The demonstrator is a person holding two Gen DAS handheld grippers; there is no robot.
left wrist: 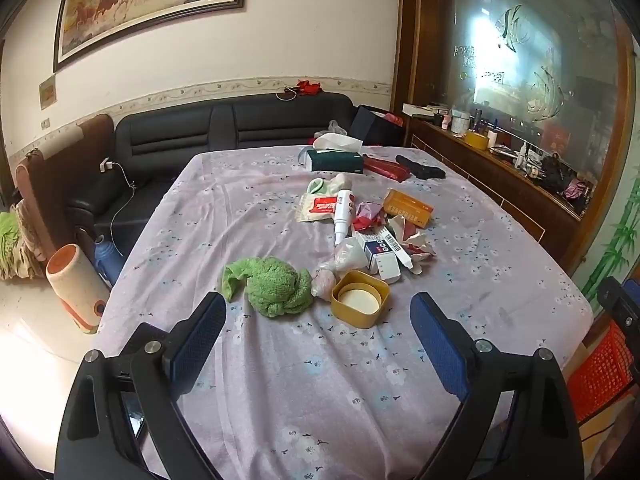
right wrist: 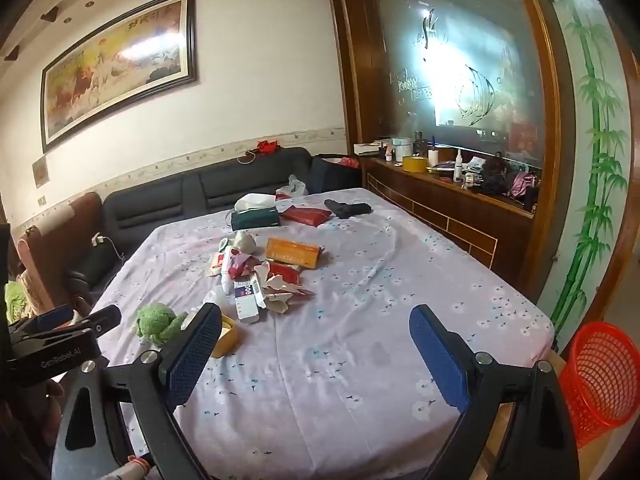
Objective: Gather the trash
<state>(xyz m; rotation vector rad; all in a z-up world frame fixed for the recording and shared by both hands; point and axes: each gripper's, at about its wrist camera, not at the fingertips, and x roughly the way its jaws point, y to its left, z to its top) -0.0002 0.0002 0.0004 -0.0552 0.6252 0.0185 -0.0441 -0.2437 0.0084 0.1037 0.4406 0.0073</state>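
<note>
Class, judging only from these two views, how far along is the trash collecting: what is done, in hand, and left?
Done: nothing that shows; what can be seen of the red basket looks empty. In hand: nothing; the left gripper and right gripper are both open above the table. Left: the whole pile, including crumpled paper, boxes and a white tube.

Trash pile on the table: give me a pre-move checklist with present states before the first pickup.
1. Left tongs open and empty: ok.
2. Right tongs open and empty: ok.
3. Trash pile in view and unobstructed: ok.
4. Red basket beside the table's right corner, upright: ok.
5. Basket empty: cannot tell, its inside is not shown.
6. Yellow lid and green cloth nearest the left tongs, not yet touched: ok.
</note>
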